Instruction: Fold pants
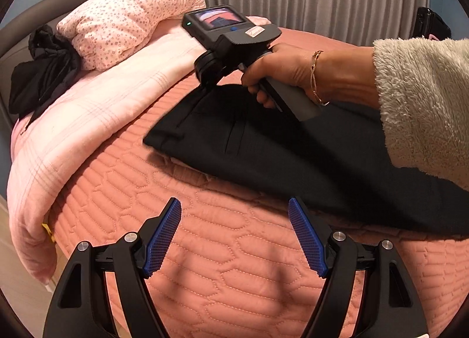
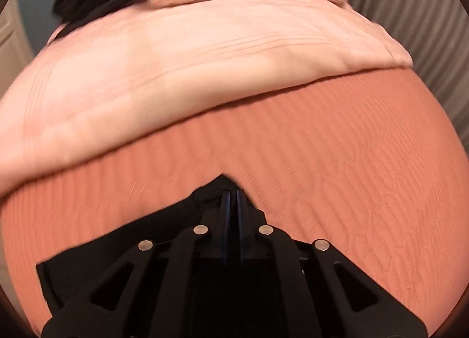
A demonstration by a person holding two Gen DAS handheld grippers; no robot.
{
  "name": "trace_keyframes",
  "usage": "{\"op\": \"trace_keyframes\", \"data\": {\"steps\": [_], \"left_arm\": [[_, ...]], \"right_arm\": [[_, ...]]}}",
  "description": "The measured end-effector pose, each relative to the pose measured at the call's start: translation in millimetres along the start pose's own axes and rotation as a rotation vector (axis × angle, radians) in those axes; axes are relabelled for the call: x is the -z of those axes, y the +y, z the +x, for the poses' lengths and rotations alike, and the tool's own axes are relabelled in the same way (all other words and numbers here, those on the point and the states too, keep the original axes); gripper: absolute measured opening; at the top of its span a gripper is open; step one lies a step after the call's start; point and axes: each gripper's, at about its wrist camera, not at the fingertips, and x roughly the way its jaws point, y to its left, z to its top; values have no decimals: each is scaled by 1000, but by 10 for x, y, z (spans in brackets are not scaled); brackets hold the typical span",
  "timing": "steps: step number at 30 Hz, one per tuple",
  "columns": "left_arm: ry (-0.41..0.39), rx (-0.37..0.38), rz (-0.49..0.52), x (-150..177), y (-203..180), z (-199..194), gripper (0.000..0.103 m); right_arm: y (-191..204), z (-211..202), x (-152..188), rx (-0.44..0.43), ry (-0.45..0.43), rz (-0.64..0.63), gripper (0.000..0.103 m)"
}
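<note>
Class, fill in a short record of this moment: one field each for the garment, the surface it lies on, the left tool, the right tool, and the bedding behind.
garment: black pants, lying partly folded
surface: orange quilt
left tool: left tool open, empty, over bare quilt beside the pants
right tool: right tool shut on the pants' edge
bedding: pink blanket with a dotted pillow on it; dark cloth next to the pillow

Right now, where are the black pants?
Black pants lie on the salmon quilt, right of the pink blanket; the right tool pinches their far corner.
</note>
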Motion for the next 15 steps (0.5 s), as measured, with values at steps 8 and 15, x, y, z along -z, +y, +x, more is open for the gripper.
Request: {"op": "trace_keyframes", "data": {"steps": [8, 15], "left_arm": [[-18, -34, -4, -55, 79, -94, 73], [-19, -35, 24, -105, -110, -272, 73]], "right_arm": [[248, -854, 426, 55, -130, -102, 93], [-211, -1789, 1804, 1, -163, 189, 45]]}}
